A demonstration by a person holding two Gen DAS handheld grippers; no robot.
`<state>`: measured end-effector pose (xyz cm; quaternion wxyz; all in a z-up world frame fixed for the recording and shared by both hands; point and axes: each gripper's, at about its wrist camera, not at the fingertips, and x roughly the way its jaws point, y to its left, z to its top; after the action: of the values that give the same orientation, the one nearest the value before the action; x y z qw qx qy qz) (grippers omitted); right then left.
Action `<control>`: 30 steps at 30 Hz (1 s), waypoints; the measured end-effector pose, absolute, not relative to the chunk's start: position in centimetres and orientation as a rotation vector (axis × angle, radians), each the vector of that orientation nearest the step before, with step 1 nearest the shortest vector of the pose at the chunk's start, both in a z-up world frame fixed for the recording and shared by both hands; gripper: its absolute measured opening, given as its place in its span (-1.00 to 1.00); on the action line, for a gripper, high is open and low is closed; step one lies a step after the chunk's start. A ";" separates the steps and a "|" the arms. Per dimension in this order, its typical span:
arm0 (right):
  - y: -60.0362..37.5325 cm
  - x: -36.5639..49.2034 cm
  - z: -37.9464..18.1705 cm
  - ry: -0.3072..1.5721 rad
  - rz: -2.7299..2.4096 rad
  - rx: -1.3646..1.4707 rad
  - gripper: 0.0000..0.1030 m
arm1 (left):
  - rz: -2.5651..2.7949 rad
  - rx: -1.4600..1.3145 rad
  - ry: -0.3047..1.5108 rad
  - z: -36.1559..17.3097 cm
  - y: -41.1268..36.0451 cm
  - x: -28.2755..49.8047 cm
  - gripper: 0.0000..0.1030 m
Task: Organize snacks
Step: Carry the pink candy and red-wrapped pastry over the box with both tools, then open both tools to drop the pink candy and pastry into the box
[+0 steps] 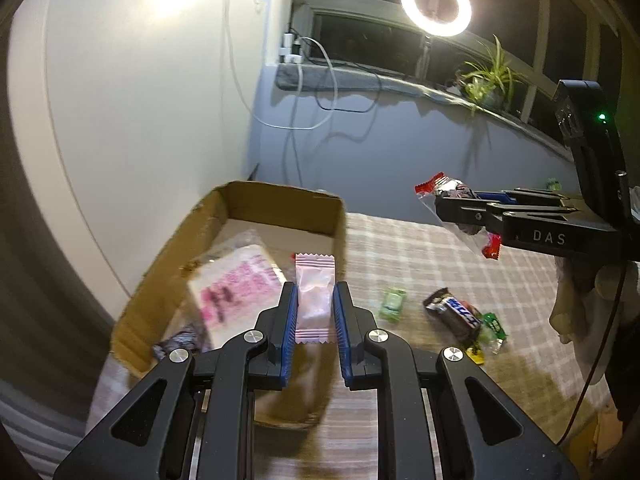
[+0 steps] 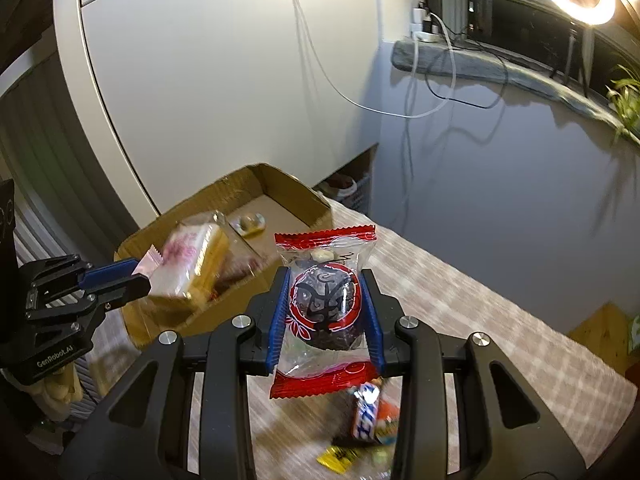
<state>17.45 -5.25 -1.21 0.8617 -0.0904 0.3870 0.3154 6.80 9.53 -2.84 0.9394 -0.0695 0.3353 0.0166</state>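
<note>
My left gripper is shut on a small pink wrapped candy, held above the near right corner of an open cardboard box. The box holds a large pink-printed snack pack and a dark wrapper. My right gripper is shut on a red-edged clear packet with a dark round cake, held above the table beside the box. The right gripper also shows in the left wrist view, and the left gripper shows in the right wrist view.
On the checked tablecloth lie a green candy, a dark chocolate bar and small green and yellow sweets. A white cabinet stands behind the box. A ring light and a plant are on the window sill.
</note>
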 end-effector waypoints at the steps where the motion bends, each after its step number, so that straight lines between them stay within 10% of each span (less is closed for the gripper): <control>1: -4.7 17.6 -1.2 0.810 0.665 -0.193 -0.32 | 0.041 -0.146 0.683 -2.8 10.0 6.8 -0.68; 30: 5.6 21.7 -4.7 0.873 0.780 -0.236 -0.31 | 0.098 -0.194 0.709 -4.5 15.3 8.0 -0.67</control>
<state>21.67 5.56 -4.74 0.8271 -0.1110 0.4108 0.3671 7.97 15.27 -4.53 0.9320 -0.0947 0.3466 0.0480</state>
